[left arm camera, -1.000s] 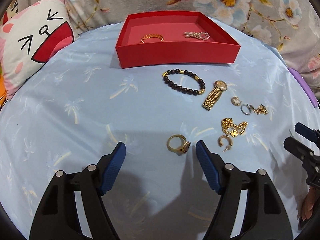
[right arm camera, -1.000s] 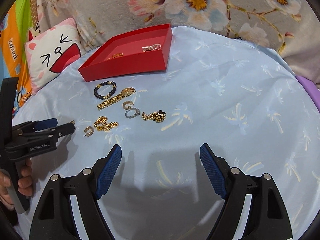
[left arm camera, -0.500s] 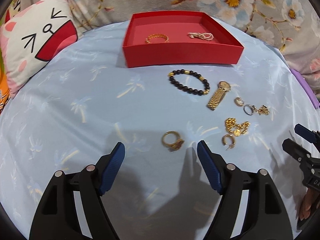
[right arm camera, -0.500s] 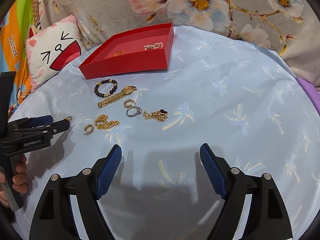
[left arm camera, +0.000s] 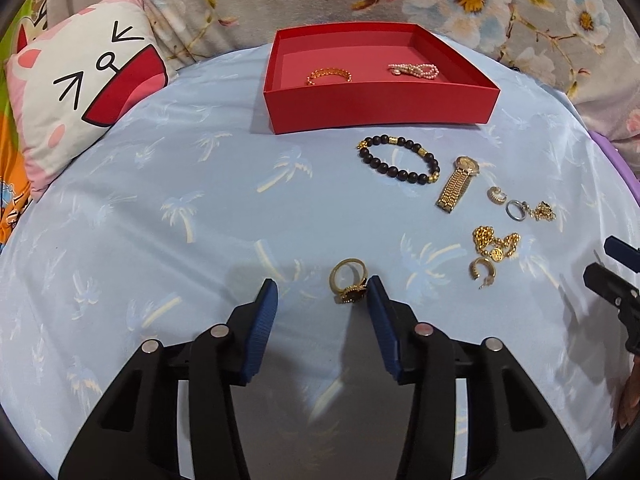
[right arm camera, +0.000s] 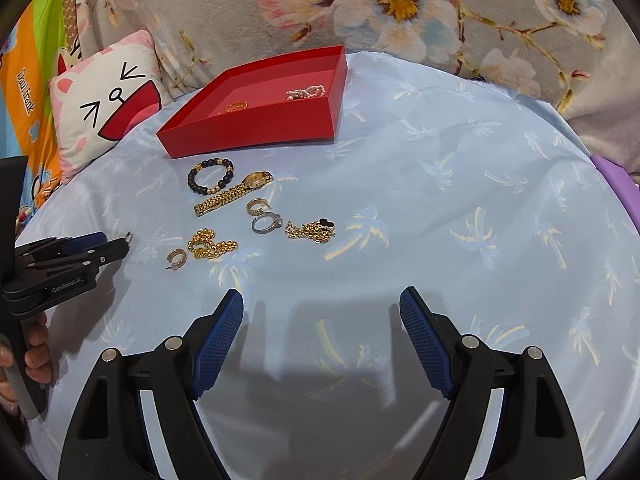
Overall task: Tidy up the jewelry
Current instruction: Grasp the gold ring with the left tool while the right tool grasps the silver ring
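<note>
My left gripper (left arm camera: 322, 294) is open, its jaws narrowed around a gold ring with a dark stone (left arm camera: 349, 280) that lies on the blue sheet and touches the right pad (left arm camera: 380, 312). A red tray (left arm camera: 380, 104) at the back holds a gold bangle (left arm camera: 329, 75) and a pearl piece (left arm camera: 414, 70). On the sheet lie a dark bead bracelet (left arm camera: 398, 158), a gold watch (left arm camera: 458, 182), a gold chain (left arm camera: 494, 240) and a hoop earring (left arm camera: 482, 268). My right gripper (right arm camera: 322, 316) is open and empty over bare sheet. The left gripper also shows in the right wrist view (right arm camera: 100, 246).
A cat-face pillow (left arm camera: 84, 84) lies at the back left. A floral blanket (right arm camera: 440, 8) runs behind the tray. A small hoop (right arm camera: 256, 206), a silver ring (right arm camera: 267, 223) and a fine gold chain with a black clover (right arm camera: 312, 230) lie right of the watch.
My left gripper has moved forward and its jaws have narrowed, so the gold ring now lies between the fingertips. The right gripper has barely moved.
</note>
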Action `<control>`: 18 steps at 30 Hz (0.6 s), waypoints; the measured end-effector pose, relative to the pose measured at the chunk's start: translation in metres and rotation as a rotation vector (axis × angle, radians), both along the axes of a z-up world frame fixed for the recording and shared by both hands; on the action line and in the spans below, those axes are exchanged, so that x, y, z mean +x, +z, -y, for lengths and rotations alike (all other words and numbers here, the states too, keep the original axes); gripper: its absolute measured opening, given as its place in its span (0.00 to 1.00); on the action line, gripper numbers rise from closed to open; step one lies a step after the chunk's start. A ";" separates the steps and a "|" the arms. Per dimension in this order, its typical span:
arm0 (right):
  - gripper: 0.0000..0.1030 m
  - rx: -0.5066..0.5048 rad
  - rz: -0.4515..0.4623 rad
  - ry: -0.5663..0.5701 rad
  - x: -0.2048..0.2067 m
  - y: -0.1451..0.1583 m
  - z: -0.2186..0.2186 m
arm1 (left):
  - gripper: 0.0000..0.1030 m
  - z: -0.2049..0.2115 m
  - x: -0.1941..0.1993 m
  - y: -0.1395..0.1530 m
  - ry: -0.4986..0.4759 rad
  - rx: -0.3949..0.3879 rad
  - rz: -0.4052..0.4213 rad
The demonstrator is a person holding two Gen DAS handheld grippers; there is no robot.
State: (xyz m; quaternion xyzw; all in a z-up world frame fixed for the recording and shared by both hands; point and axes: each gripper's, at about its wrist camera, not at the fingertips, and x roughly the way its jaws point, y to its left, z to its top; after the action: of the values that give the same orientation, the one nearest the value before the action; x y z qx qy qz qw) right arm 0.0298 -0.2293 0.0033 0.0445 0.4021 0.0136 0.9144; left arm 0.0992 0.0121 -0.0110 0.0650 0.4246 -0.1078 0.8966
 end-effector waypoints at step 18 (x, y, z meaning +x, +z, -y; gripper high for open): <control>0.71 0.042 -0.032 0.018 0.021 0.000 -0.003 | 0.21 0.011 -0.001 0.002 -0.066 -0.081 -0.005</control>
State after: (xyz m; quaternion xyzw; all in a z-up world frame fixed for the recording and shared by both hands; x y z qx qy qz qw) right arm 0.0509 -0.2259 0.0029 0.0605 0.4165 0.0295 0.9066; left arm 0.0986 0.0015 -0.0091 0.0422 0.4198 -0.1547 0.8934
